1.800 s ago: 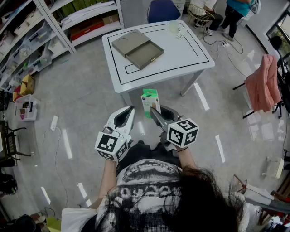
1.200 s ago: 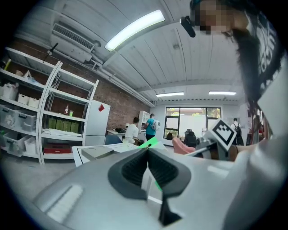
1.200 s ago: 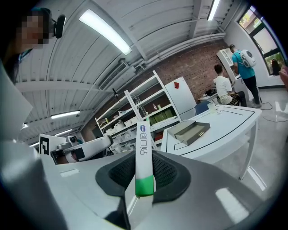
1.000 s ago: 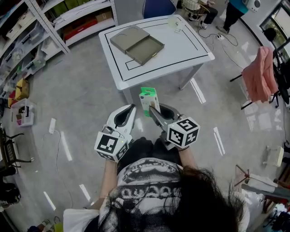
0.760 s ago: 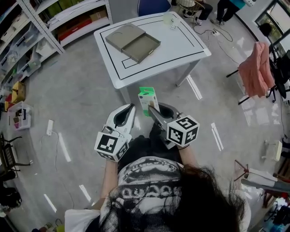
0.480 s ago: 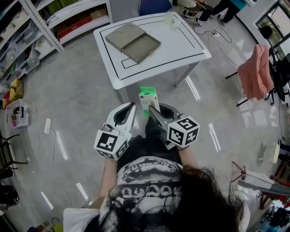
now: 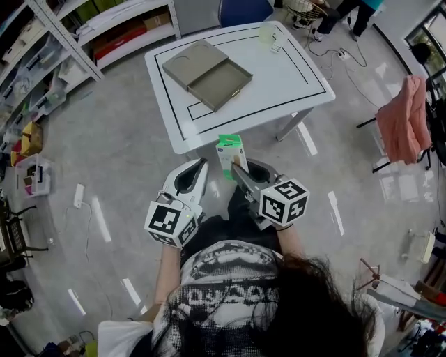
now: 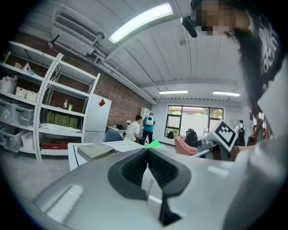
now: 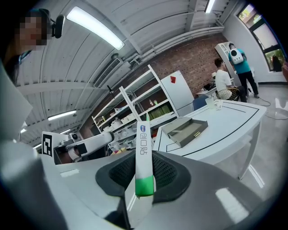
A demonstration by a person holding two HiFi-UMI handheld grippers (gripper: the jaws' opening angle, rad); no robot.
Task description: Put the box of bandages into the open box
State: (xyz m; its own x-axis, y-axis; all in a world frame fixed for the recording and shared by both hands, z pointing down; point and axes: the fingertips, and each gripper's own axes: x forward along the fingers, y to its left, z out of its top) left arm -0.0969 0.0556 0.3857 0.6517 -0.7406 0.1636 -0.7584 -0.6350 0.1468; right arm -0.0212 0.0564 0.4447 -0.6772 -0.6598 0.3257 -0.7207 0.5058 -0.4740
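My right gripper (image 7: 237,169) is shut on the box of bandages (image 7: 231,152), a slim white carton with green ends that stands upright between the pads (image 9: 143,155). It hangs in front of my body, just short of the white table's (image 7: 293,84) near edge. The open box (image 7: 209,72), a flat grey tray with its lid beside it, lies at the table's far left; it also shows as the open box (image 9: 185,127) ahead of the right jaws. My left gripper (image 7: 201,167) is level with the right one, shut with nothing in it (image 8: 147,158).
Metal shelves (image 7: 42,49) with bins run along the left. A blue chair (image 7: 245,10) stands behind the table, and a small cup (image 7: 268,36) sits at its far right corner. A pink cloth (image 7: 403,118) hangs at the right. People stand far back.
The table has swayed in the head view and come slightly nearer. Both grippers keep the same pose, and the bandage box stays held in the right one.
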